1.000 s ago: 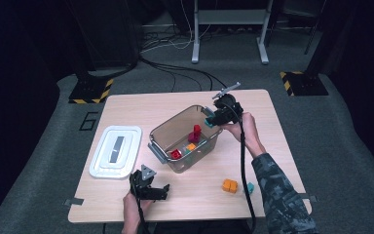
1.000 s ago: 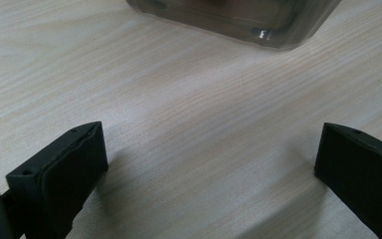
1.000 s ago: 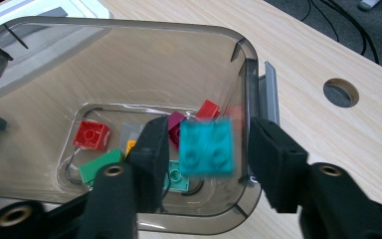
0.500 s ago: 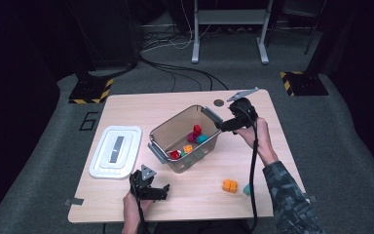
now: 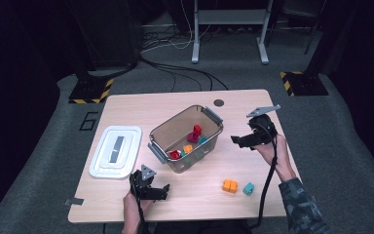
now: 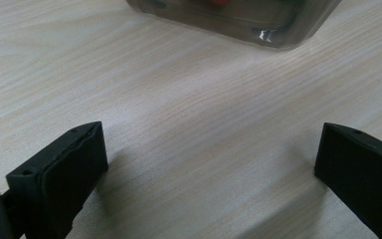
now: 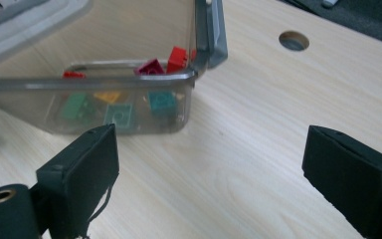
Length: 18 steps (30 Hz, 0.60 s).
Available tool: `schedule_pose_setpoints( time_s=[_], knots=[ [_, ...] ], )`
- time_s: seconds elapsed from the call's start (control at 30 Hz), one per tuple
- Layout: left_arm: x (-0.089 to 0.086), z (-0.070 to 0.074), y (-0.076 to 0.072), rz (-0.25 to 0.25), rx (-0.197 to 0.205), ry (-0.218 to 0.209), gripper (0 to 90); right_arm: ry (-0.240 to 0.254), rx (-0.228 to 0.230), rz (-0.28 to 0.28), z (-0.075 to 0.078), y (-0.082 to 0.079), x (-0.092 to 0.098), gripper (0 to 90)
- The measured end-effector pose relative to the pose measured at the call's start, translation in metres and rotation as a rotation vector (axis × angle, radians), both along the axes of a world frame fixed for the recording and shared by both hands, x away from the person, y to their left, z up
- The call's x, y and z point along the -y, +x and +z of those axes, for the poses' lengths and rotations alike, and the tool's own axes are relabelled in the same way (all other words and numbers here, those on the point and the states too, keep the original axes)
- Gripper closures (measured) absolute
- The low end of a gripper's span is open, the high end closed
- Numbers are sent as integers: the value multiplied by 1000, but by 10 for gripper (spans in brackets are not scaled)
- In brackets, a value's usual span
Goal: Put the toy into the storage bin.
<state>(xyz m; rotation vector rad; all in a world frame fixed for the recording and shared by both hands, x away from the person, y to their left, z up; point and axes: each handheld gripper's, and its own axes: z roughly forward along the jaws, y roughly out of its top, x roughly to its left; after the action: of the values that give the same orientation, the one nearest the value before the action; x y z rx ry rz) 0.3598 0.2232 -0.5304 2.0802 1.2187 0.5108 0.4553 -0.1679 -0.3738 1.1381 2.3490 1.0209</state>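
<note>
At left of the high view, lid: lying flat beside the bin, leaving its top open for loading.
Left gripper: resting low at the table's near edge, jaws spread, holding nothing.
Clear bin: sitting mid-table, already holding red, orange and teal blocks.
Orange block and teal block: lying loose at lower right, probably awaiting pickup.
Right gripper: hovering right of the bin, jaws having just been opening, nothing between them.

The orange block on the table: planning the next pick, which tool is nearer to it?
Right, narrowly. The right tool hangs beyond the orange block, beside the bin; the left tool sits level with it, farther left.
</note>
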Motion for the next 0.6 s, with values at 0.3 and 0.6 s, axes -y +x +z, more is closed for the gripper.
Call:
schedule_pose_setpoints(
  time_s=[0.3,0.6],
  knots=[
    [0,0,0,-5,-3,7,0,-3,-36,-1,-31,-20,9,59],
    [-1,0,0,-6,-3,7,0,-17,-94,-15,-58,-35,15,33]
  ],
)
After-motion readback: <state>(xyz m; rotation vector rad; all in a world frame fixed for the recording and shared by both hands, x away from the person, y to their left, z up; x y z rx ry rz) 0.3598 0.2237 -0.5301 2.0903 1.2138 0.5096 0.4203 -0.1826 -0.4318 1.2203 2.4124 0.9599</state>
